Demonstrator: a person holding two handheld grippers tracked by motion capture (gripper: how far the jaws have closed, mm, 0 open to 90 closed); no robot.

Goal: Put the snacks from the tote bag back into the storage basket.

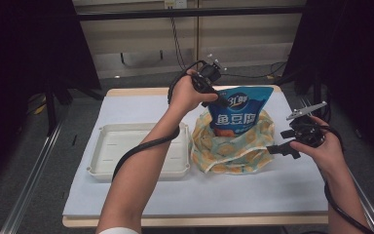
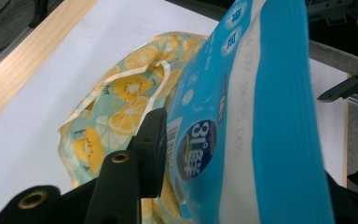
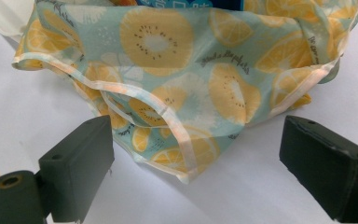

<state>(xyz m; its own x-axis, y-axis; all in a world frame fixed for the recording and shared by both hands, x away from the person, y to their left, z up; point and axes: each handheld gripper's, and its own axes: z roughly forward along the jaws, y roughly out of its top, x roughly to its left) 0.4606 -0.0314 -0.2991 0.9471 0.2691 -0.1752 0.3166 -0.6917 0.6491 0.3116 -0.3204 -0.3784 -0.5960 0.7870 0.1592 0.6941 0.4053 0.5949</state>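
Progress looks about halfway: the blue plastic snack pouch with white lettering (image 1: 241,109) stands with its lower part inside the pale green cloth bag printed with orange and kiwi slices (image 1: 233,146), its upper half well above the rim. Whether the pouch is going in or coming out cannot be read from one moment; either way its top corner is pinched in the left claw (image 1: 220,100), whose jaws are closed tight on the plastic, one black jaw pressed flat against the pouch face (image 2: 261,116) in the left gripper view.

The right claw (image 1: 278,147) hangs wide open just beside the bag's near edge, gripping nothing; in the right gripper view the bag's piped hem (image 3: 177,126) lies between and just ahead of its spread jaws, not yet touched. Taking hold of that hem to steady the cloth seems the remaining step.

Beyond the left forearm, on the far side from the right claw, the cream rectangular plastic tray (image 1: 108,168) sits on the white-covered bench (image 1: 253,192), apparently empty.
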